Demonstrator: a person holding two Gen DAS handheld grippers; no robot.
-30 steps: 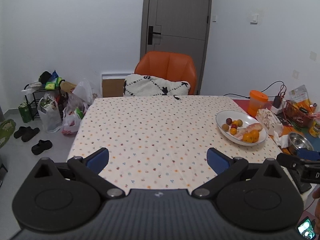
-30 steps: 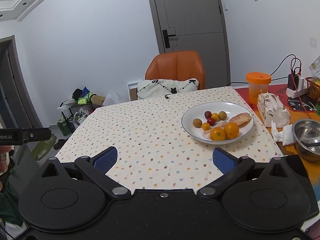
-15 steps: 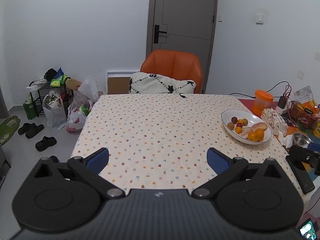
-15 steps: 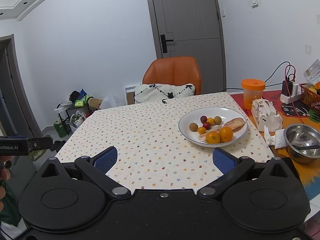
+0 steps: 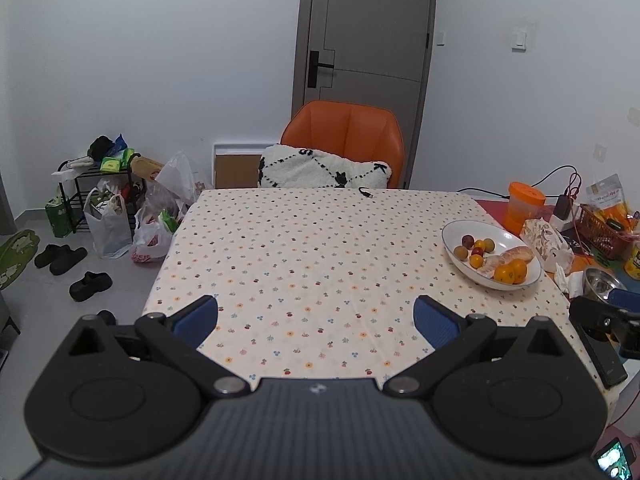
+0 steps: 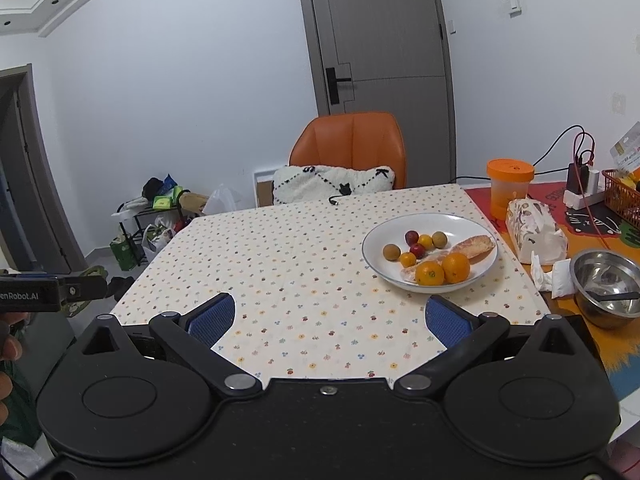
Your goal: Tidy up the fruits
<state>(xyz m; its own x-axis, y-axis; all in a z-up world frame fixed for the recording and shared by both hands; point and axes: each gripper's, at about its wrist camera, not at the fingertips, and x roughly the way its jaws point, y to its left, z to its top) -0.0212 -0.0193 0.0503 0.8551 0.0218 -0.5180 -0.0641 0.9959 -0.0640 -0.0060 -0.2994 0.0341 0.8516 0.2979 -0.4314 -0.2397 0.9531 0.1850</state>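
A white plate [image 6: 466,225] [image 5: 472,229] sits on the right side of the dotted tablecloth. It carries two oranges [image 6: 443,270] [image 5: 510,271], several small red, yellow and brown fruits [image 6: 416,243] [image 5: 476,247] and a pale peeled piece [image 6: 472,246]. My left gripper [image 5: 316,318] hangs open over the near table edge, well left of the plate, nothing between its blue pads. My right gripper [image 6: 328,320] is open too, near the front edge, with the plate ahead and to the right.
An orange chair [image 6: 352,144] with a white cushion [image 6: 332,182] stands at the far side. Right of the plate are an orange-lidded jar [image 6: 510,186], a tissue pack [image 6: 534,234], a steel bowl [image 6: 608,286] and a red basket [image 5: 600,230]. Bags and shoes [image 5: 64,256] lie on the floor at left.
Both grippers have pulled back and risen slightly, so the table and plate look smaller and farther. Both stay open and empty.
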